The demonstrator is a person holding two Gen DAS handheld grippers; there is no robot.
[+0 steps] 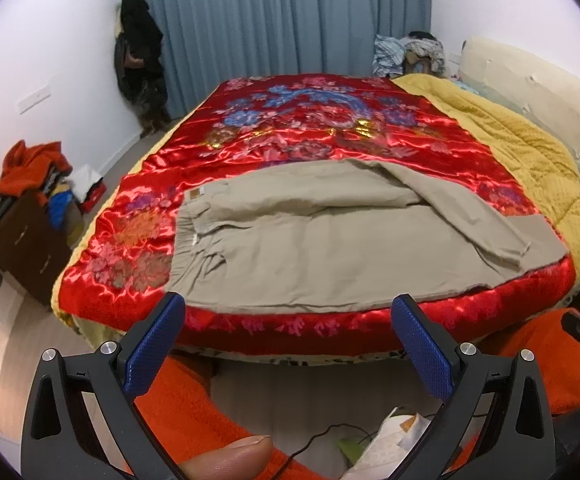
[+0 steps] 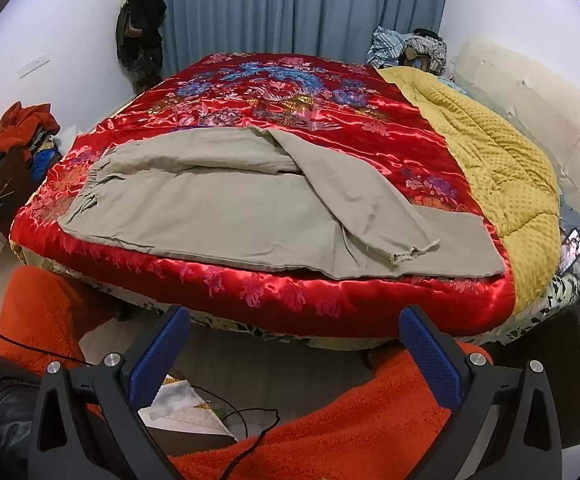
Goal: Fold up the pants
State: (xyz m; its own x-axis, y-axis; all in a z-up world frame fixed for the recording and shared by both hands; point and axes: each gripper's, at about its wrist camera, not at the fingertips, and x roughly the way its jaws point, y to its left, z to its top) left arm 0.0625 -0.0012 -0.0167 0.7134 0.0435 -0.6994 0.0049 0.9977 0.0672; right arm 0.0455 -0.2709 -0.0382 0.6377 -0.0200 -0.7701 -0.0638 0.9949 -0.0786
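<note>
Beige pants (image 1: 330,240) lie flat on the red satin quilt (image 1: 290,136) at the bed's near edge, waistband to the left, legs to the right. The far leg lies slanted over the near one, its frayed hem (image 2: 406,252) on top. They also show in the right wrist view (image 2: 229,208). My left gripper (image 1: 287,308) is open and empty, held off the bed's near edge in front of the pants' middle. My right gripper (image 2: 294,320) is open and empty, below the bed's near edge, in front of the legs.
A yellow blanket (image 2: 502,152) covers the bed's right side by the cream headboard (image 2: 538,108). Orange fleece-clad legs (image 2: 350,420) are below the grippers. Cables and papers (image 2: 193,408) lie on the floor. A cabinet piled with clothes (image 1: 29,200) stands left.
</note>
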